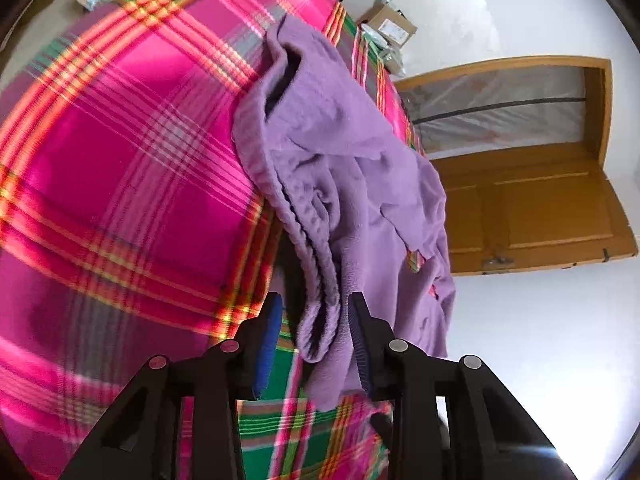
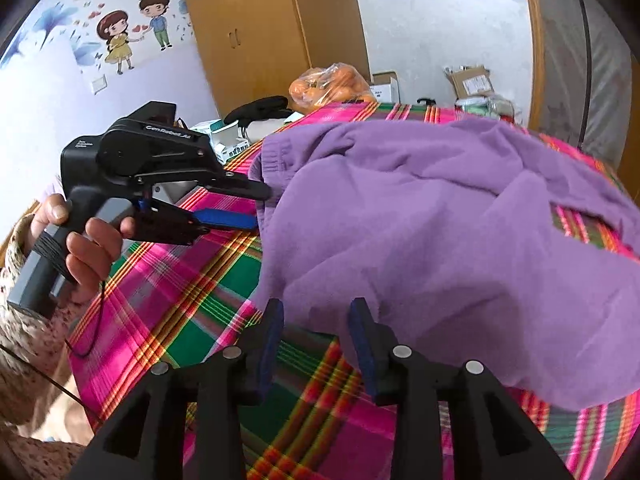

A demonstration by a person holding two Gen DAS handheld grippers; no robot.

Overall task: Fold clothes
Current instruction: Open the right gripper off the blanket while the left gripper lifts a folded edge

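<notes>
A purple fleece garment (image 1: 340,168) lies rumpled on a pink, green and orange plaid cloth (image 1: 120,160). My left gripper (image 1: 314,316) is open, and a bunched edge of the garment hangs between its blue-padded fingers. In the right wrist view the garment (image 2: 440,220) spreads over the plaid cloth (image 2: 192,292). The left gripper (image 2: 260,206) shows there, held by a hand, with its jaws apart at the garment's left edge. My right gripper (image 2: 316,320) is open at the garment's near edge, with the fabric just beyond its fingertips.
A wooden door (image 1: 532,208) and white wall lie beyond the cloth's edge. Cardboard boxes (image 2: 470,80), a bag of oranges (image 2: 328,84), a black item (image 2: 260,108) and a wooden wardrobe (image 2: 272,28) stand at the far side. The person's sleeve (image 2: 28,320) is at left.
</notes>
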